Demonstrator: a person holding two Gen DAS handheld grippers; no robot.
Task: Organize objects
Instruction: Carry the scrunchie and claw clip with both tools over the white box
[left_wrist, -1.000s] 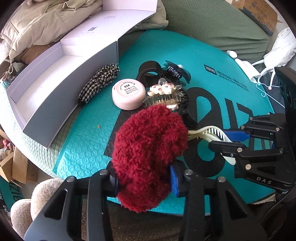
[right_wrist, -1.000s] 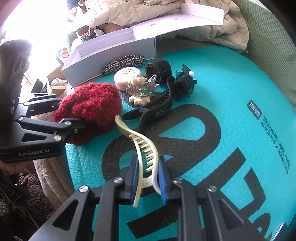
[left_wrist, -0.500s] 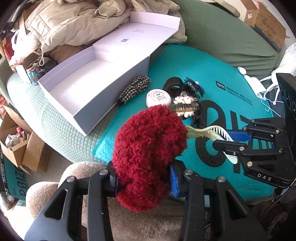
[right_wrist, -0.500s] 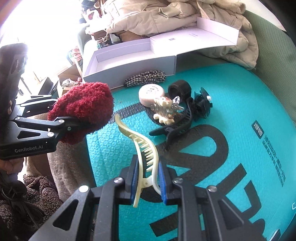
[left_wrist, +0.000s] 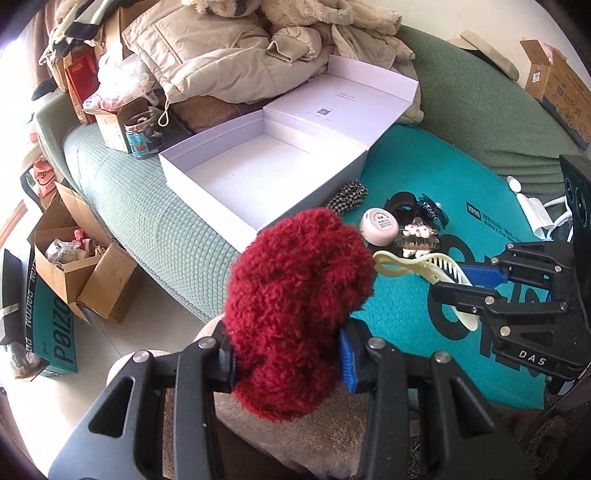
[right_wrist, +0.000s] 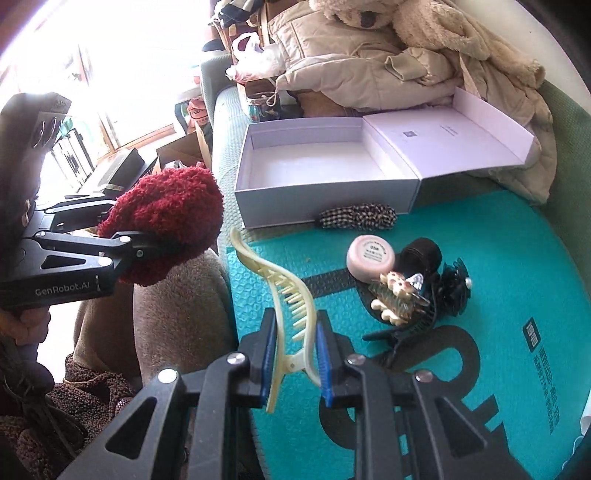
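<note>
My left gripper (left_wrist: 286, 356) is shut on a fluffy red scrunchie (left_wrist: 295, 295), held in the air off the near edge of the teal mat (left_wrist: 406, 317). It also shows in the right wrist view (right_wrist: 166, 221). My right gripper (right_wrist: 293, 360) is shut on a cream banana hair clip (right_wrist: 291, 295), above the mat's near edge. An open white box (left_wrist: 258, 177) lies beyond, empty. On the mat are a checkered scrunchie (right_wrist: 356, 217), a pink round tin (right_wrist: 370, 258), a bear hair claw (right_wrist: 397, 291) and black clips (right_wrist: 443, 288).
The mat lies on a green cushioned couch (left_wrist: 155, 218). Beige coats and plush toys (left_wrist: 229, 48) are piled behind the box. Cardboard boxes (left_wrist: 74, 269) stand on the floor at the left. A brown fuzzy cushion (right_wrist: 173, 306) sits below the grippers.
Both grippers have lifted and pulled back from the mat with their items; the open box and floor have come into fuller view.
</note>
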